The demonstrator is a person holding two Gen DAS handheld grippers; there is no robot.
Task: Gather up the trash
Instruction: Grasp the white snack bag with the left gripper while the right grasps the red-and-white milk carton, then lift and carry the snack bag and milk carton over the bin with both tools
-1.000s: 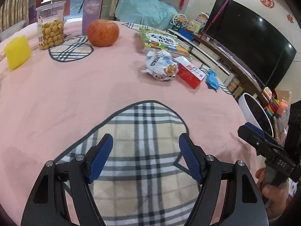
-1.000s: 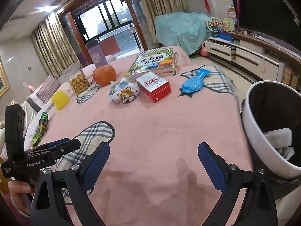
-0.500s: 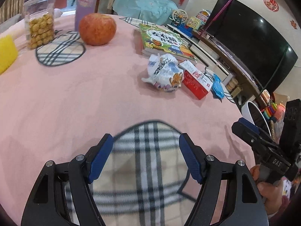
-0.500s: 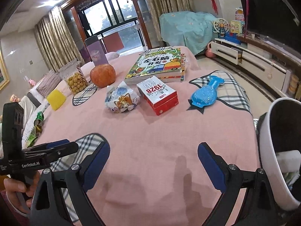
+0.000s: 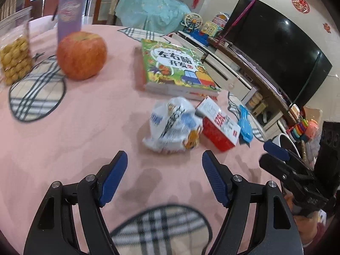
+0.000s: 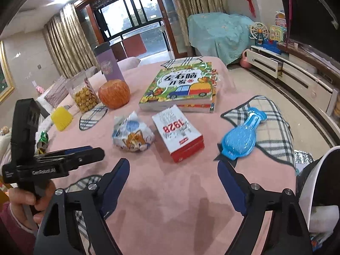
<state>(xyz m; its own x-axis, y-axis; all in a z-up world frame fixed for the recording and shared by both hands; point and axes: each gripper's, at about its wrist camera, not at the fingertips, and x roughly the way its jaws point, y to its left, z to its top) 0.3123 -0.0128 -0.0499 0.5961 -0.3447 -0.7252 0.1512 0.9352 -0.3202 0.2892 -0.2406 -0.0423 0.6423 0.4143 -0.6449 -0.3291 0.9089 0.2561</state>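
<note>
Pink plush tablecloth (image 6: pixel 170 201); crinkled plastic wrapper (image 6: pixel 132 136) | boxy red-white carton (image 6: pixel 177 135) | left gripper (image 5: pixel 164 171) wide, empty; right gripper (image 6: pixel 173 175) wide, narrowing, empty

Snack jar (image 5: pixel 14 48) cut off at left edge, blurred. Crumpled wrapper (image 5: pixel 174 125) motion-blurred, print unreadable. Bin (image 6: pixel 314 191) cut by right edge, contents mostly hidden.

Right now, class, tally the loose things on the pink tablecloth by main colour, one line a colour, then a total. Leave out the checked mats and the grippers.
Blue: 1, scoop
Red and white: 1, box
White: 1, crumpled wrapper
Orange: 1, apple
Yellow: 2, brush, snack jar
Purple: 1, tumbler
Green: 1, book
Total: 8
</note>
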